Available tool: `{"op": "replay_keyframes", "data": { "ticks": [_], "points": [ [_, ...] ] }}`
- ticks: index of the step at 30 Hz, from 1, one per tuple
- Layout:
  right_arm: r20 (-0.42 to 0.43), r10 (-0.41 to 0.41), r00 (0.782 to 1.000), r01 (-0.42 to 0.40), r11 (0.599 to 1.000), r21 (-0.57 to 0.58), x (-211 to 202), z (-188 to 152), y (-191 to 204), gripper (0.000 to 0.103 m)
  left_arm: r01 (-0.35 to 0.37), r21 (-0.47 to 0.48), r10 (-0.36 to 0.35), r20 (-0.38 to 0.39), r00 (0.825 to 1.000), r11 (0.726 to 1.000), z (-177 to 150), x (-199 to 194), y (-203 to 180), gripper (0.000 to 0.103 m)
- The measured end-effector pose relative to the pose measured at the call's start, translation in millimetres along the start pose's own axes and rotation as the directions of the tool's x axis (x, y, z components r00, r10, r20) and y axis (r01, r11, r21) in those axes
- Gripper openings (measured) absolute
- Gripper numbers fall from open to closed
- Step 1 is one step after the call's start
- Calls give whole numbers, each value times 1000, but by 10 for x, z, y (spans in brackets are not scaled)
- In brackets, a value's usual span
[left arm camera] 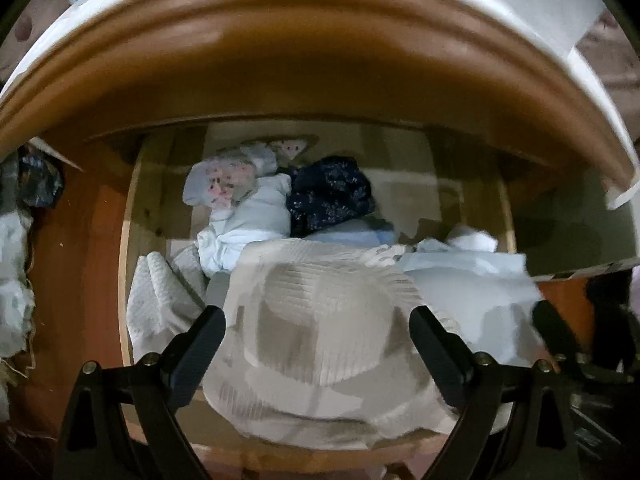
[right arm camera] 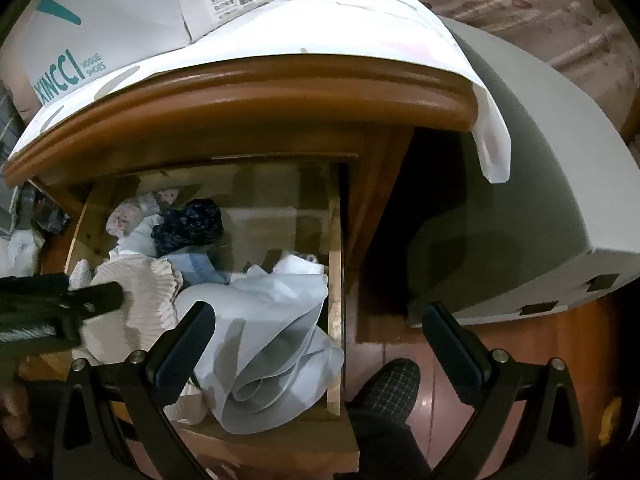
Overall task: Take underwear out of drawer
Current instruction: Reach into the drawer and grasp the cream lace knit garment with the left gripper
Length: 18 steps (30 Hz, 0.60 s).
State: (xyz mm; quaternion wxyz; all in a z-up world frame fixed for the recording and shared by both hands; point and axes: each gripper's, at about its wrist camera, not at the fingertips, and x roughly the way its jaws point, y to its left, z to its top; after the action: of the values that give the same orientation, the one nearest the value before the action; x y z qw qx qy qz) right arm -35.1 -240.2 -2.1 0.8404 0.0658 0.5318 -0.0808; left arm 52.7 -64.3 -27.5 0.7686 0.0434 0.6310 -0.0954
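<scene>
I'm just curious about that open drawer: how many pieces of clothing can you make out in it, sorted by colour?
Ribbed cream: 1, the ribbed piece
Plain white: 1, the white piece
Dark navy floral: 1, the navy piece
Pale pink floral: 1, the pink piece
Light blue: 1, the blue piece
Total: 5 clearly told apart; other pale bundles are too tangled to count.

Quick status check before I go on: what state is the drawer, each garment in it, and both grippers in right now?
drawer: pulled open, clothes inside
ribbed beige garment: crumpled at the front, between the open left fingers, not pinched
pale blue-grey garment: loosely folded, front right corner
navy floral garment: bunched near the back
left gripper: open, over the ribbed garment
right gripper: open, empty, over the drawer's right edge
</scene>
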Motion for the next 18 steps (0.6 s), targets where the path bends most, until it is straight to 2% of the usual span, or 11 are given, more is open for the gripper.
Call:
{"op": "replay_keyframes", "data": {
  "ticks": [7,8,10,13,16,18],
  "points": [
    [-6,2,1000,-2,1000,-4,13,4,10,103,67,-64,-70,-49,996,996,-26,233,114,95],
    [-7,5,1000,-5,1000,-3,13,7,10,103,73,-68,-77,-57,995,995,-37,253,133,93],
    [-6,8,1000,-8,1000,-2,13,11,13,103,69,-58,-73,-69,995,996,-67,290,144,82],
    [-4,10,1000,-10,1000,-3,20,18,23,103,56,-30,-58,-59,997,998,-99,289,122,72],
    [-5,14,1000,-14,1000,-5,28,23,32,103,51,-33,-53,-51,997,998,-105,250,166,55],
    [-10,23,1000,-23,1000,-4,41,26,38,103,66,-38,-68,-51,996,997,-99,226,212,49]
  ]
}}
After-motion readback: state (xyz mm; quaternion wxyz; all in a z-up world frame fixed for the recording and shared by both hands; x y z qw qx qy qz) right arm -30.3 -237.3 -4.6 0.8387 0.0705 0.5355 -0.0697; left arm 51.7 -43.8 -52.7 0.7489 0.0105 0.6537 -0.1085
